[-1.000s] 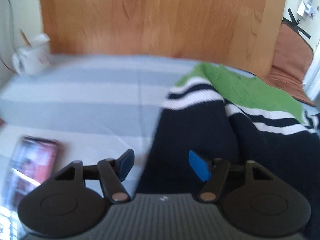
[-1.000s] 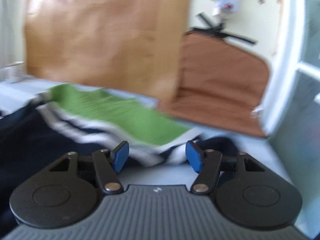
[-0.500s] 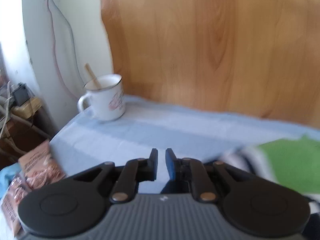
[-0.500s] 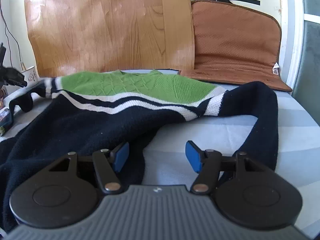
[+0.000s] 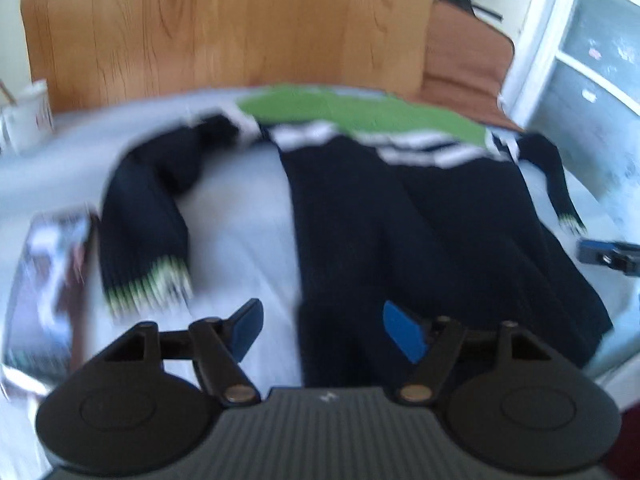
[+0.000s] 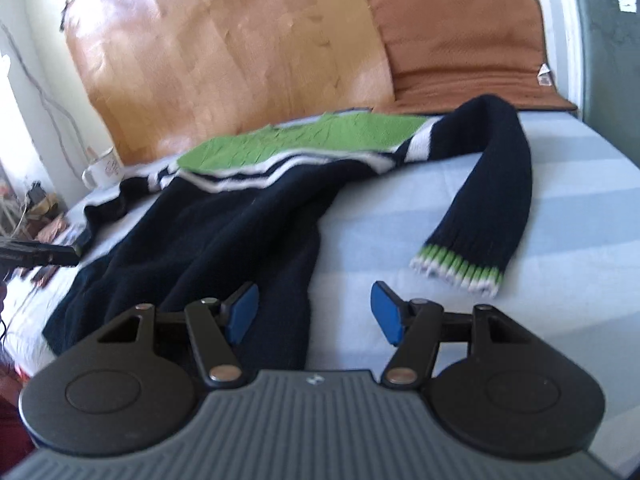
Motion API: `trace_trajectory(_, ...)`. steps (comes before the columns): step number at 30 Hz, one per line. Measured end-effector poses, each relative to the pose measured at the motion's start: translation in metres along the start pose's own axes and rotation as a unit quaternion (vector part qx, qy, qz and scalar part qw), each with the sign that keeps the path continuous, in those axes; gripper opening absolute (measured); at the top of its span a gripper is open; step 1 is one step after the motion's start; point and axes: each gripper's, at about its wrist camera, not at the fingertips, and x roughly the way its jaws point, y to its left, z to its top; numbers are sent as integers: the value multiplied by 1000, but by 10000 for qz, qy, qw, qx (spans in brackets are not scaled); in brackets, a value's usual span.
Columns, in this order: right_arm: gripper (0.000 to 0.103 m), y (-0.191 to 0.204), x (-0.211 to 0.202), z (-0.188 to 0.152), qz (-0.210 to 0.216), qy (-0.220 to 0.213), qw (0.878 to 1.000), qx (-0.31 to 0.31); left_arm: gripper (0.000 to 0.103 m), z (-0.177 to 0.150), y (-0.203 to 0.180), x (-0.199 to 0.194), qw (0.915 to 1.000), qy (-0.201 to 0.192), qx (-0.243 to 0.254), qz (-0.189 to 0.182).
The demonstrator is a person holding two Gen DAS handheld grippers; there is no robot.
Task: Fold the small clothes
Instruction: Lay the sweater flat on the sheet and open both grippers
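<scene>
Between and beyond both sets of spread, empty fingers, the sweater [image 5: 400, 208] lay flat on the bed [image 6: 560, 216], sleeves out, the left fingers [image 5: 322, 330] having just opened to begin a fold

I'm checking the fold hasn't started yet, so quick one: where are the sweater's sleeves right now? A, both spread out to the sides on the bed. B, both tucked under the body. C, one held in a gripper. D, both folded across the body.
A: the sweater lies flat, its right sleeve and left sleeve both lying out to the sides on the bed.
</scene>
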Motion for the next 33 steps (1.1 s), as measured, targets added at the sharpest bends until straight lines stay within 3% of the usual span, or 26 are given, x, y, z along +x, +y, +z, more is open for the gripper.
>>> trace_trajectory(1, 60, 3, 3, -4, 53, 86, 9999, -16, 68, -8, -5, 0, 9999, 95, -33, 38)
trace_trajectory(2, 49, 8, 7, -8, 129, 193, 9997, -49, 63, -15, -5, 2, 9998, 190, -95, 13)
trace_trajectory(3, 32, 13, 10, -13, 161, 218, 9996, -126, 62, -20, -8, 0, 9998, 158, -130, 26)
trace_trajectory(4, 24, 19, 10, -17, 84, 161, 9995, -269, 45, -24, -11, -3, 9999, 107, -96, 55)
trace_trajectory(5, 11, 22, 9, -18, 22, 131, 9994, -323, 19, -27, -17, -5, 9998, 89, -9, 153)
trace_trajectory(6, 9, 22, 6, -18, 4, 83, 9996, -272, 11, -29, -22, -8, 9996, 117, 19, 237)
trace_trajectory(11, 7, 4, -46, -9, -577, -458, 9970, -234, 10, -31, -15, -40, 9999, 93, -89, -110)
trace_trajectory(13, 7, -9, -69, -11, -587, -540, 9967, -127, 10, -34, -14, -50, 9994, 116, -33, -320)
trace_trajectory(15, 7, -14, -75, -20, -712, -525, 9960, -93, 12, -43, -20, -51, 9993, 247, 24, -272)
trace_trajectory(18, 10, -31, -49, -31, -717, -103, 9971, 252, 19, -54, -21, -33, 9977, 673, 90, -85)
trace_trajectory(20, 14, -42, -36, -31, -825, 40, 9951, 540, 24, -54, -18, -38, 9979, 635, 71, -39)
trace_trajectory(23, 23, -67, -42, -16, -775, -434, 9898, 1115, 32, -39, -12, -58, 9998, 101, -17, 144)
trace_trajectory(27, 45, -90, -34, 7, -917, -945, 9779, 1622, 36, -5, -12, -68, 9976, -622, -144, 258)
trace_trajectory(29, 53, -97, -19, 17, -974, -1018, 9748, 1731, 43, 12, -15, -61, 9959, -854, -216, 196)
trace_trajectory(30, 60, -99, -10, 22, -1008, -1016, 9739, 1764, 43, 21, -18, -54, 9952, -943, -241, 123)
trace_trajectory(33, 68, -106, 13, 33, -1176, -956, 9743, 1669, 44, 44, -24, -21, 9943, -1000, -349, -123)
